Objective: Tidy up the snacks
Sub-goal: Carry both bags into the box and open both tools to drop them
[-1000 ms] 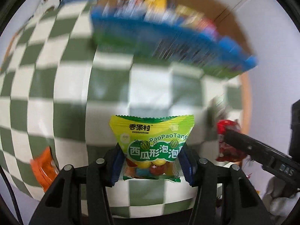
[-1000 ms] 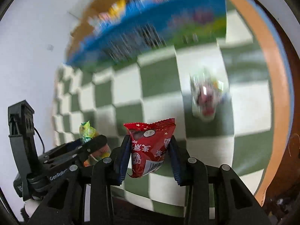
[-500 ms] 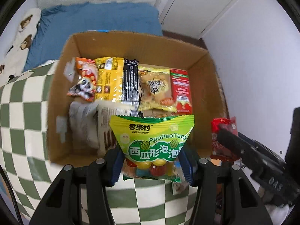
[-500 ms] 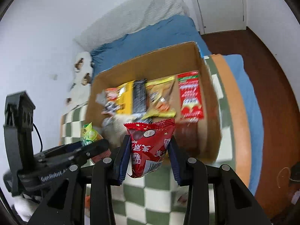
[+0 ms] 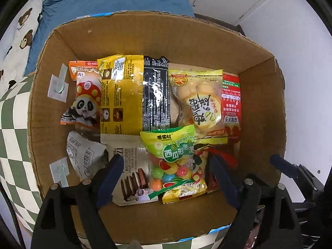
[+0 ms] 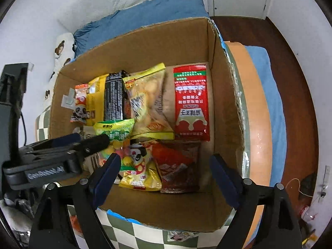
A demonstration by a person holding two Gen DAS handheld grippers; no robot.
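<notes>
Over the cardboard box [image 5: 51,95], the left hand-held gripper [image 5: 166,178] hangs spread, its green candy bag [image 5: 172,159] lying inside. The right hand-held gripper [image 6: 166,176] is spread too, the dark red packet [image 6: 178,166] dropped at the box's near right. Both drops look done; next, fetch remaining snacks from the table [image 5: 12,124].

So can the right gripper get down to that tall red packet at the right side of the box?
Probably yes: the right gripper is open above the cardboard box, and the red packet lies flat and uncovered.
</notes>
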